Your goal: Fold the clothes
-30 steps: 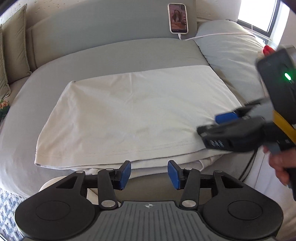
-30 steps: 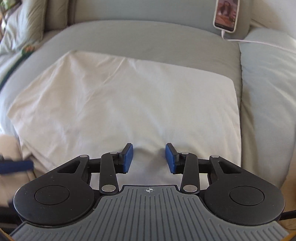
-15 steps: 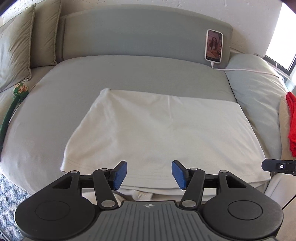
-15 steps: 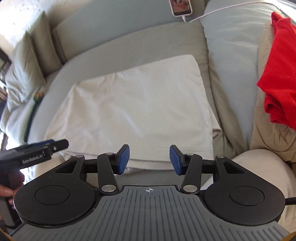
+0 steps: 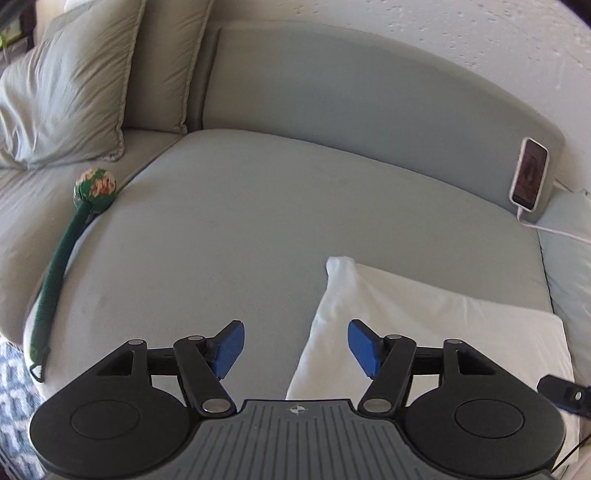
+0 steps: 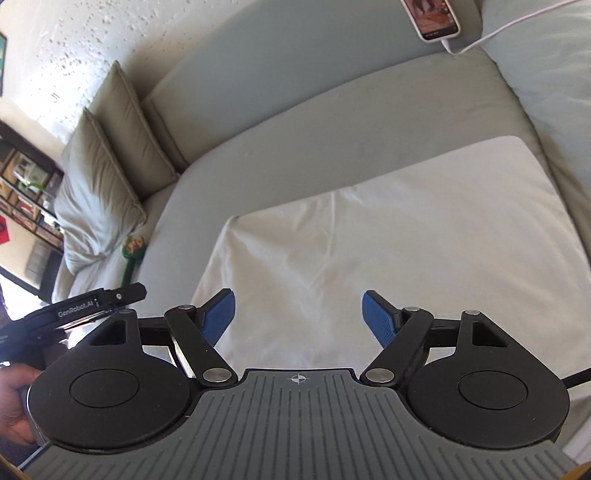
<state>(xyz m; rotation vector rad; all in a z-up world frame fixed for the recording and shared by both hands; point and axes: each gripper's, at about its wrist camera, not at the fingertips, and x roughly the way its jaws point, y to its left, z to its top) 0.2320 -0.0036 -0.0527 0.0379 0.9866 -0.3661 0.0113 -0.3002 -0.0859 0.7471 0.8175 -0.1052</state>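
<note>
- Comparing with a second ago: the left gripper [image 5: 294, 349] has swung leftward, so the folded cream garment [image 6: 388, 236] that filled its view now shows only at the lower right; its jaws, a little narrower than half a second ago, stand apart with nothing between them, over bare cushion at the garment's left corner.
- The right gripper [image 6: 299, 316] has rolled; its jaws have just been opening and stand wide, unloaded, above the garment's near edge.
- Counts, left to right of the garment: two beige throw pillows [image 6: 99, 177], one green stick with a floral ball head [image 5: 70, 236], one folded garment, one phone [image 5: 529, 174] with one white cable [image 6: 495, 31].
- One hand [image 6: 14, 410] shows at the left edge of the right wrist view, holding the left gripper's handle.
- Surface: a grey-green sofa seat cushion [image 5: 229, 229] carries the garment, which lies flat toward the cushion's right end; the backrest rises behind it, with the phone propped against it.
- Room: a textured pale wall [image 5: 406, 33] stands behind the sofa; a shelf unit [image 6: 26, 195] stands far left of the garment.
</note>
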